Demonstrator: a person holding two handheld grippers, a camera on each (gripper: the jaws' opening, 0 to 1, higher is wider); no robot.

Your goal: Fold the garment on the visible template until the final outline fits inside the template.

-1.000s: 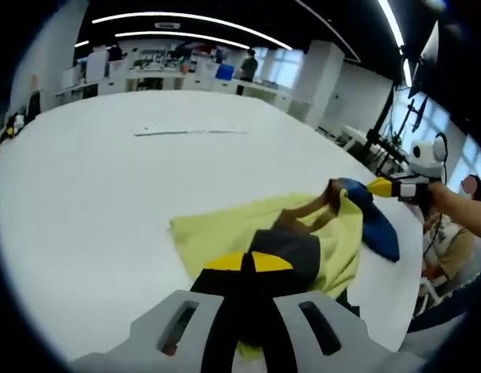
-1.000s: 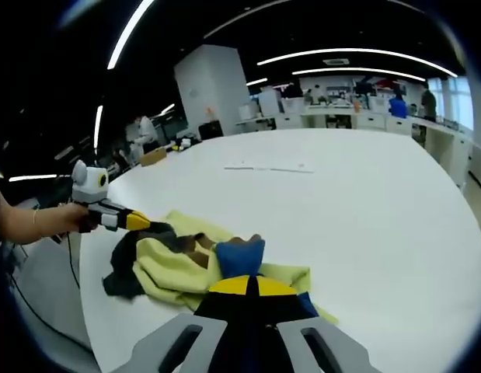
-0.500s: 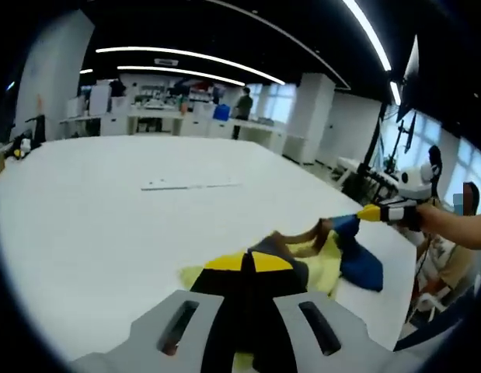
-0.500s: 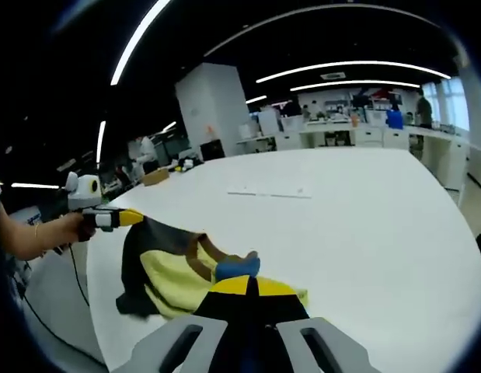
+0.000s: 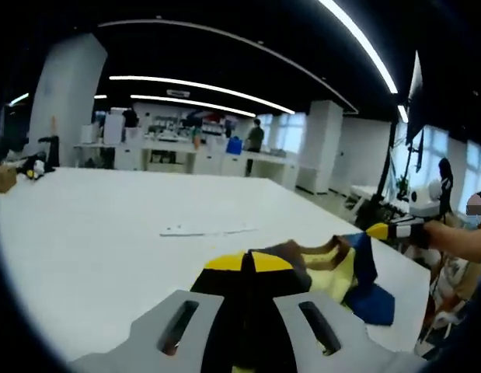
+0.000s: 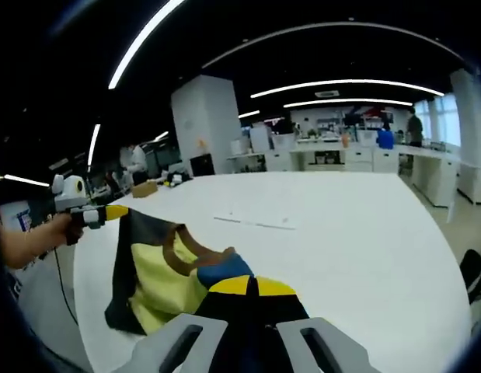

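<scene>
Shirt (image 6: pixel 158 276) hangs stretched in the air above the white table (image 6: pixel 357 233), with your left gripper (image 6: pixel 116 212) pinched shut on one shoulder and your right gripper (image 5: pixel 378 231) pinched shut on the other, so its long line runs from one gripper across to the other. Both grippers are just as near it, and it must go down and forward to the thin template marks (image 5: pixel 205 230) on the table. Your left gripper view shows the blue sleeve (image 5: pixel 368 299) drooping toward the table, while your right gripper view shows the yellow front and brown collar (image 6: pixel 186 252) hanging flat.

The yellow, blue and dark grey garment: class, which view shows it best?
The right gripper view: the yellow, blue and dark grey garment hangs spread out between both hand-held grippers. The left gripper view shows it edge-on and bunched.
</scene>
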